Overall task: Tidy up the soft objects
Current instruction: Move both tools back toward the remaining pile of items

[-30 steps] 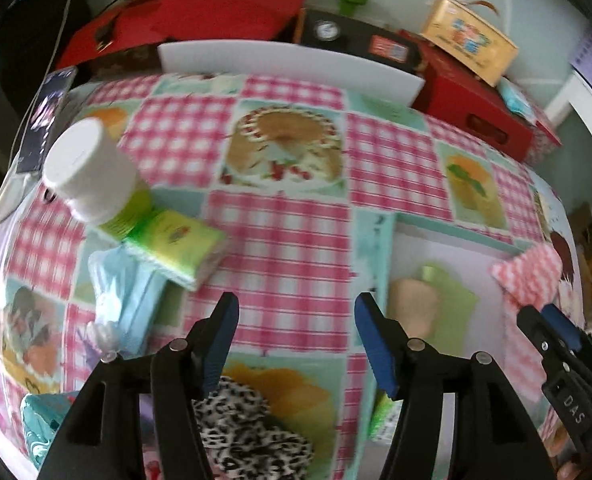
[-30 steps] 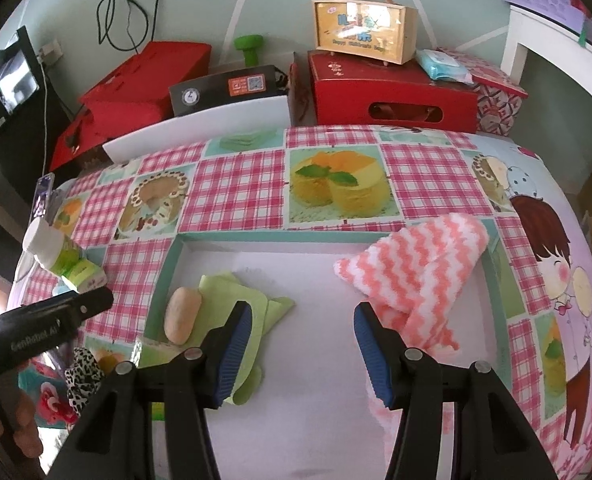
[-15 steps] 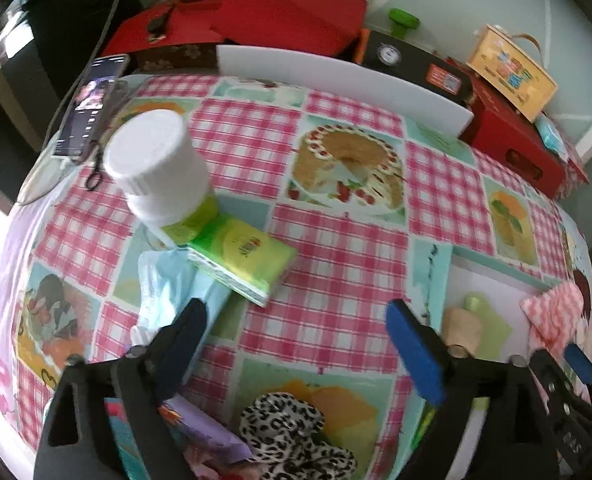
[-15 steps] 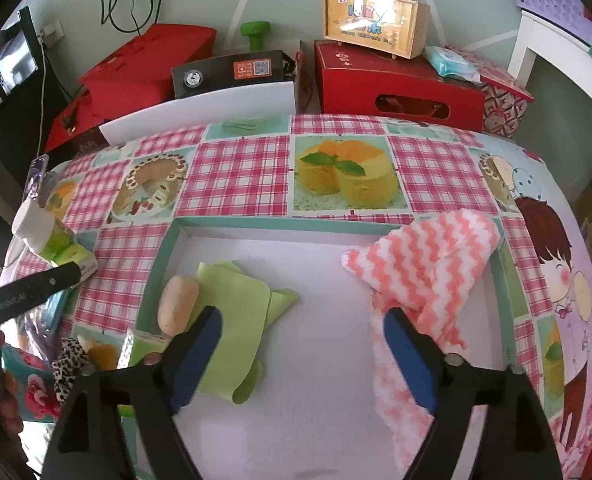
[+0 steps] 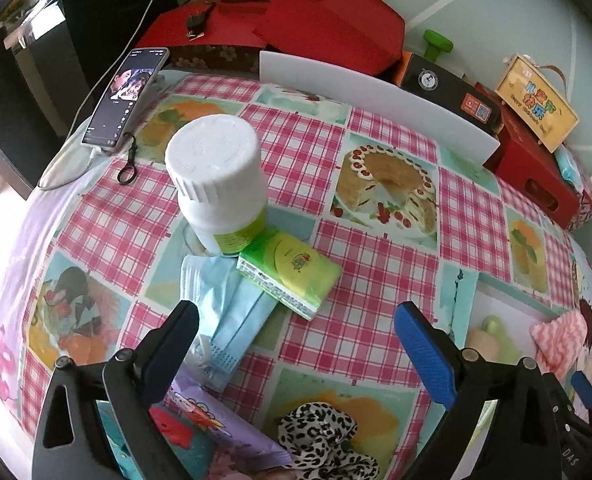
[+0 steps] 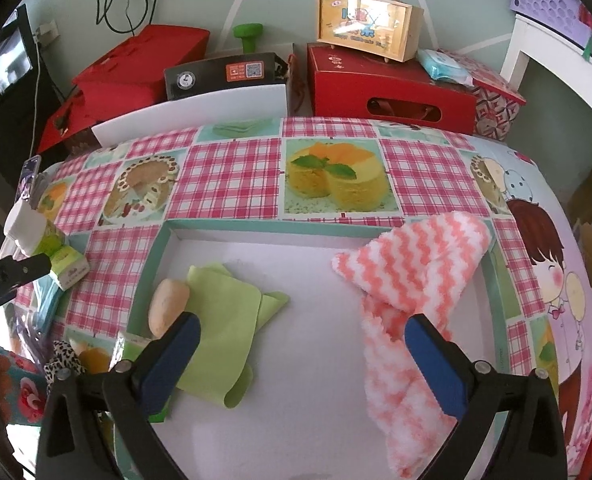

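Hovering, left gripper [image 5: 296, 332] and right gripper [image 6: 302, 340] have just spread wide, both empty; lower left squarely over face mask [image 5: 232, 312], avoiding tissue pack [image 5: 290, 270].

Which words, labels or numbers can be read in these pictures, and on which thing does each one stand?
"Robot.AI": on the side of the left tongs; letters before it are cut off.
"DAS": on the right tongs.
Yellow carry box: big signs and a small line, too blurred to read.
Black box: square code and orange label, too small.
Green tissue pack, white bottle, phone: print unreadable.
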`<state>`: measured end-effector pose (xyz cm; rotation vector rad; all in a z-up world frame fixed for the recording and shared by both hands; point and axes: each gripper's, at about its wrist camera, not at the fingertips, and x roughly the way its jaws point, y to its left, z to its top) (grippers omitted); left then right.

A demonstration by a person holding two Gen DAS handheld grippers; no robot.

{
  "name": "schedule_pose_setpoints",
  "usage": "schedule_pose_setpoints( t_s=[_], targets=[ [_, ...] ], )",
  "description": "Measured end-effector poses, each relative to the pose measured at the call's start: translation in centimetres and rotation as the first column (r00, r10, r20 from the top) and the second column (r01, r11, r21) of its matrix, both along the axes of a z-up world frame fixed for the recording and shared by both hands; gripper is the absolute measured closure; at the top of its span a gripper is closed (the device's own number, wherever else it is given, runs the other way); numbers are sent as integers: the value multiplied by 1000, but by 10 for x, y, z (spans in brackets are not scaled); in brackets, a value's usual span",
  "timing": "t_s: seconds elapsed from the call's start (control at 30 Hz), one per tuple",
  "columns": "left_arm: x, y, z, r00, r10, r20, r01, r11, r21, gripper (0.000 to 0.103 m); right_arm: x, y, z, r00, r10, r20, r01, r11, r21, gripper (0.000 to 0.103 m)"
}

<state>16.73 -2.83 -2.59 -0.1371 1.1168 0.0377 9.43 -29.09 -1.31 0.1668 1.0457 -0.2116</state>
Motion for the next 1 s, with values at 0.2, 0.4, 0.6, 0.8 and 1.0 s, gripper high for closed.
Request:
schedule_pose_setpoints(
  t_s=[0.2,0.4,0.6,0.8,1.0],
  targets=[
    [-1,4,3,1000,-4,3,4,1000,6,5,0,8,6,999,30,17,-30,1000,-7,0],
    [-4,25,19,999,6,38,-7,1000,29,5,0,15,10,998,51,32,-50,999,-4,0],
    [-8,72,26,991,123,49,-125,991,53,5,-1,29,19,993,85,76,-85,996,4,0],
    [-14,101,22,980,196,26,-196,980,22,5,1,55,27,982,160,104,-161,987,3,0],
    [-14,96,12,988,154,-9,-153,988,6,5,2,90,27,958,270,101,-272,962,12,0]
  ],
)
